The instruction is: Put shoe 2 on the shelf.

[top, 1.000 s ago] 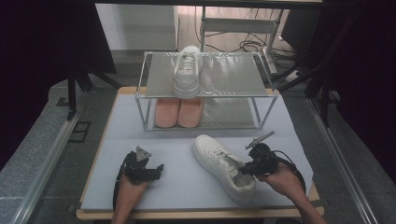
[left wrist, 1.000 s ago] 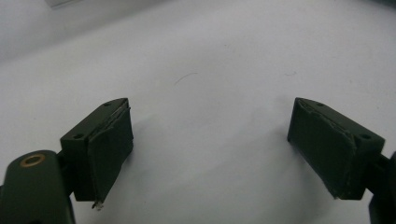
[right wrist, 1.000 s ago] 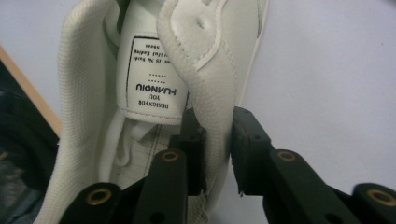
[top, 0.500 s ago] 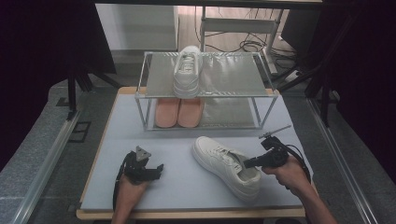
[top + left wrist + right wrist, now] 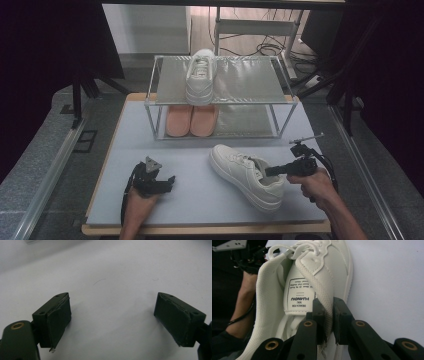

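A white sneaker (image 5: 245, 175) lies on the grey mat (image 5: 200, 205), toe toward the far left, heel toward the near right. My right gripper (image 5: 268, 171) comes at its heel end from the right. In the right gripper view the right gripper (image 5: 329, 306) is shut on the sneaker's (image 5: 324, 272) padded collar wall, one jaw inside the opening and one outside. The left gripper (image 5: 167, 181) rests low on the mat at the near left. Its jaws (image 5: 112, 315) stand wide open over bare mat with nothing between them.
A two-shelf metal rack (image 5: 280, 97) stands at the back of the mat. A second white sneaker (image 5: 200, 77) sits on its top shelf and a pair of pink shoes (image 5: 191, 120) on the lower one. Dark rails run along both sides of the table.
My right hand has shifted to the right, and the sneaker's heel has followed it a little. The left hand has stayed put.
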`<state>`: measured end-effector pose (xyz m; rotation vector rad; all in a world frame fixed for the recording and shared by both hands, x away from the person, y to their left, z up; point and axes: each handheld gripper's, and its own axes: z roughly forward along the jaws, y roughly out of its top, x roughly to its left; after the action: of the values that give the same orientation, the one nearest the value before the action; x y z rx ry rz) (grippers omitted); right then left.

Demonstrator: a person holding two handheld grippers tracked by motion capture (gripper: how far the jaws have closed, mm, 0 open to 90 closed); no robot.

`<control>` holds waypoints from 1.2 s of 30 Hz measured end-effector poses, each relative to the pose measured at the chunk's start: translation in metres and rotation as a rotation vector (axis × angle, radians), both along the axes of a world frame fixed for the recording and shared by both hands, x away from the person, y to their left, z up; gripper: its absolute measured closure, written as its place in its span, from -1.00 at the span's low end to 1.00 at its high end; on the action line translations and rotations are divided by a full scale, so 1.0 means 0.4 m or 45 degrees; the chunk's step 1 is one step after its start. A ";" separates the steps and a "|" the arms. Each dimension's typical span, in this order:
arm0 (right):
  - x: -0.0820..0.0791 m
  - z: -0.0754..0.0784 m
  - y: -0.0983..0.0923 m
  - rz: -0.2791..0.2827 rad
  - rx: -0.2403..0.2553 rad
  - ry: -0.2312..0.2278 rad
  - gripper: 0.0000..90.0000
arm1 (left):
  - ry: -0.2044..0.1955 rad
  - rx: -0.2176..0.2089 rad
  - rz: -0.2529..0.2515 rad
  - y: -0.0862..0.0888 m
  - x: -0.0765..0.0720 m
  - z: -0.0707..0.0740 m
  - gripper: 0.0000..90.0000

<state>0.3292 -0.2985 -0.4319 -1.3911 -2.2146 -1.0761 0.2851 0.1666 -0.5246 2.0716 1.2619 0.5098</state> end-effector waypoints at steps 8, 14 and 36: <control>-0.001 0.037 -0.030 -0.045 0.096 -0.019 0.80 | 0.001 0.001 -0.001 0.000 0.000 0.000 -0.69; 0.003 0.081 -0.045 -0.064 0.140 -0.055 0.80 | 0.000 0.002 -0.002 0.000 0.000 0.000 -0.69; 0.024 0.240 -0.083 -0.137 0.342 -0.085 0.80 | 0.001 0.011 -0.007 0.001 0.000 0.001 -0.68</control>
<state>0.3388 -0.3316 -0.3358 -1.3852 -1.9672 -1.4172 0.2853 0.1671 -0.5243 2.0822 1.2556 0.5132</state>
